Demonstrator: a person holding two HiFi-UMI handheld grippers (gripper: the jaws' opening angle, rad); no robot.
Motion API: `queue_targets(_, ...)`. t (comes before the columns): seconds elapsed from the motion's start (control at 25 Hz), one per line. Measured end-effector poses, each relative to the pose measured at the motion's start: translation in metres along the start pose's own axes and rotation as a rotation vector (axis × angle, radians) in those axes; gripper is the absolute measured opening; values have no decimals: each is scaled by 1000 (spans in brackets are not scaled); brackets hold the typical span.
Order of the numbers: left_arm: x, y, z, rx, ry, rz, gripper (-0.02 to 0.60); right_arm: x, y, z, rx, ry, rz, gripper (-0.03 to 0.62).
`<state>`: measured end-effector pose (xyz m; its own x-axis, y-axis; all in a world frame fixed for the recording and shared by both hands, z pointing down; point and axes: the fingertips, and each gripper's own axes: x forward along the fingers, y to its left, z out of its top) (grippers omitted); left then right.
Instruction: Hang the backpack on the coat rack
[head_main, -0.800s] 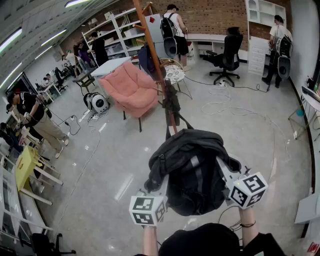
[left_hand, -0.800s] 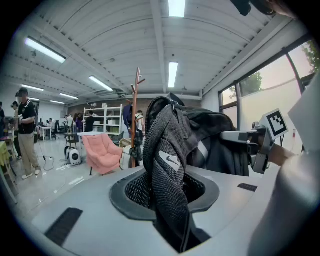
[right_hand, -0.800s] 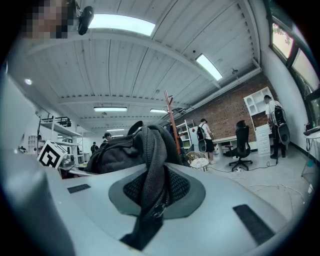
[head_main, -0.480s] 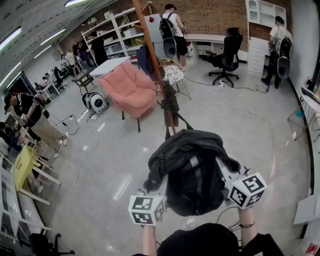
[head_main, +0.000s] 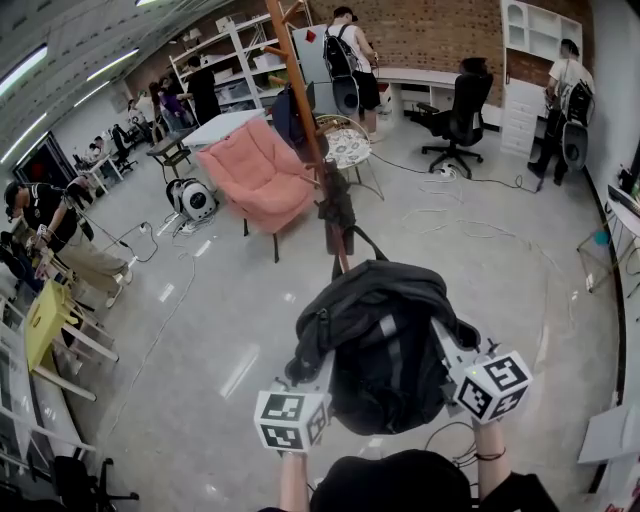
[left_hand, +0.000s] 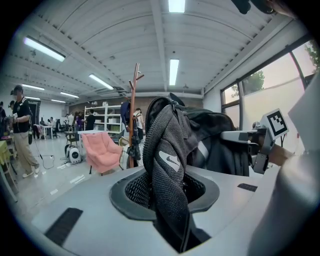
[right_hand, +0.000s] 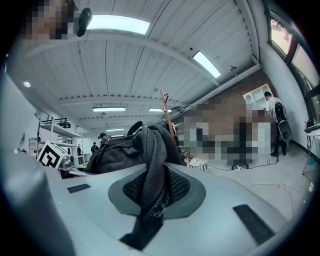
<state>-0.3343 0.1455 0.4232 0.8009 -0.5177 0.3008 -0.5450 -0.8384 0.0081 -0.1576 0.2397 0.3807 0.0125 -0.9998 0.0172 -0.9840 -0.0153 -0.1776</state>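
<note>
A black backpack (head_main: 385, 340) hangs in the air in front of me, held up between both grippers. My left gripper (head_main: 312, 365) is shut on a mesh shoulder strap (left_hand: 167, 160) that runs up out of its jaws. My right gripper (head_main: 447, 350) is shut on another grey strap (right_hand: 152, 170), with a zipper pull hanging at its pads. The wooden coat rack (head_main: 315, 150) stands straight ahead beyond the backpack, with dark clothes hanging on it. It also shows as the rack (left_hand: 133, 120) in the left gripper view and as the rack (right_hand: 167, 112) in the right gripper view.
A pink armchair (head_main: 258, 175) stands left of the rack, and a round side table (head_main: 348, 145) sits behind it. Cables (head_main: 450, 215) lie across the floor at the right. People stand at the back counter (head_main: 350, 60), far right (head_main: 565, 95) and left (head_main: 55, 225). An office chair (head_main: 460, 110) sits at the back.
The head view has shifted slightly. Both grippers keep the backpack in the same place in front of me. The person at the left has moved a little.
</note>
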Motion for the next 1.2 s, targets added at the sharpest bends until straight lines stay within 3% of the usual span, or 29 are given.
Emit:
queue_targets(0.52,60,-6,15,-20,33,-5,133,34,-55,9,27,13,-14,41)
queue_targets(1.2,205,71,40,-43,47,-41,133,186,-132,12,33,51,-41,41)
